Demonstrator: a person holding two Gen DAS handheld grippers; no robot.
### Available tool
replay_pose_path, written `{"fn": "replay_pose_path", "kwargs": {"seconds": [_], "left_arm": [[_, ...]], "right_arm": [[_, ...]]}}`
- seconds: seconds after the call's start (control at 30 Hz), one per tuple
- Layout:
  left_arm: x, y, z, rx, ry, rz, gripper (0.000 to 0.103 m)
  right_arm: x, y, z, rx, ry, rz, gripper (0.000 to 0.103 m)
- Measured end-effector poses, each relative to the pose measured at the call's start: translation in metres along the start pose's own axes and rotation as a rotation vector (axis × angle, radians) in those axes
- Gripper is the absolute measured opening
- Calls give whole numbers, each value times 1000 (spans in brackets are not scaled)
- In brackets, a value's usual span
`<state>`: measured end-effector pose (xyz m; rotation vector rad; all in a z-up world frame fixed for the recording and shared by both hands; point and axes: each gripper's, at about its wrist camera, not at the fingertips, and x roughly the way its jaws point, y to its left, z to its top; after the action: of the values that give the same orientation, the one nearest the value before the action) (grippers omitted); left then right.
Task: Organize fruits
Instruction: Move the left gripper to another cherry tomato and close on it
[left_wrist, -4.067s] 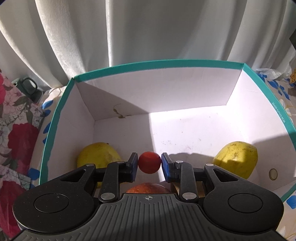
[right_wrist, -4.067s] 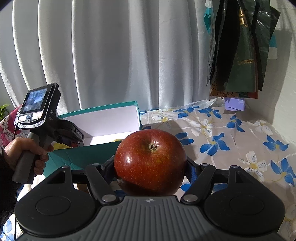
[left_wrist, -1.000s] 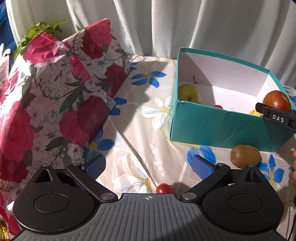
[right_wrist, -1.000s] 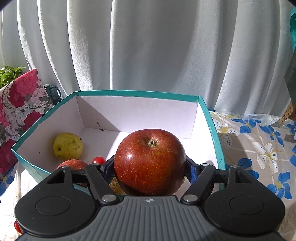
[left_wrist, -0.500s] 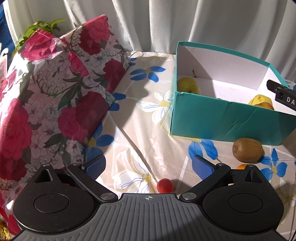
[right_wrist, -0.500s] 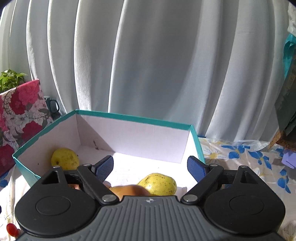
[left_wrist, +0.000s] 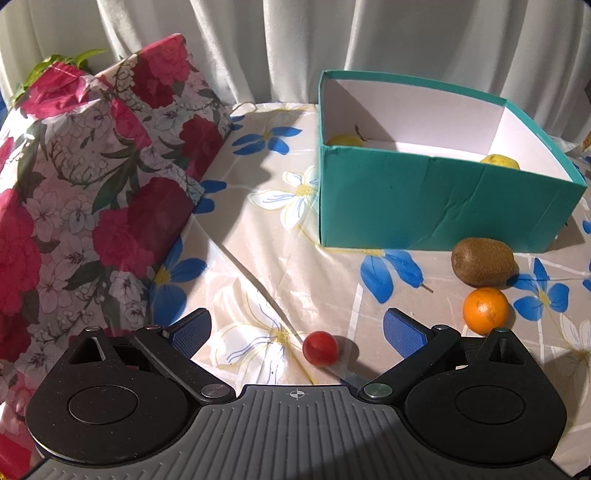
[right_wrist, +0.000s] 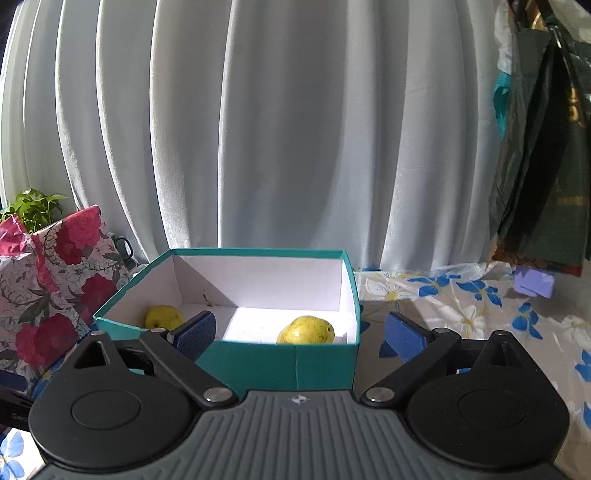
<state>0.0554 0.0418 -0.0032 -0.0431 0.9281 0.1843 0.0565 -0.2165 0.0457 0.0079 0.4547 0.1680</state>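
Two wide, empty hand-held grippers: left (left_wrist: 297, 334) w/ cherry tomato (left_wrist: 320, 348) at 6 o'clock; right (right_wrist: 299, 330) jaws opening. Centre, lower, pinch gently.

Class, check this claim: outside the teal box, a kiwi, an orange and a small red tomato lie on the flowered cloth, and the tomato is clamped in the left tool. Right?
Not quite. The left wrist view shows the left tool open, with the tomato lying free on the cloth between its pads. The kiwi and orange do lie outside the teal box.

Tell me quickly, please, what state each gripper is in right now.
Left gripper: open, holding nothing; a small red tomato lies on the cloth between its fingers.
Right gripper: jaws opening, nothing between them.
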Motion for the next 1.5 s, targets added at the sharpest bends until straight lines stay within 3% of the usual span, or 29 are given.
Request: {"fn": "replay_pose_path", "kwargs": {"seconds": [0.23, 0.57, 0.87, 1.1, 1.33, 1.4, 1.5], "left_arm": [[10, -12, -11, 50, 16, -21, 102], [9, -28, -15, 124, 17, -73, 102], [11, -20, -18, 109, 28, -83, 102], [10, -4, -23, 61, -13, -177, 102], [17, -1, -33, 79, -35, -219, 101], [19, 0, -34, 78, -35, -227, 99], [26, 0, -34, 82, -13, -231, 87]], "right_arm": [[-28, 1, -39, 0, 98, -8, 98], [-51, 5, -50, 14, 97, -33, 98], [-59, 13, -52, 4, 97, -27, 98], [-63, 16, -57, 14, 108, -32, 98], [-60, 19, -67, 27, 148, -21, 98], [-59, 20, -70, 34, 159, -18, 98], [-57, 22, -72, 35, 169, -13, 98]]}}
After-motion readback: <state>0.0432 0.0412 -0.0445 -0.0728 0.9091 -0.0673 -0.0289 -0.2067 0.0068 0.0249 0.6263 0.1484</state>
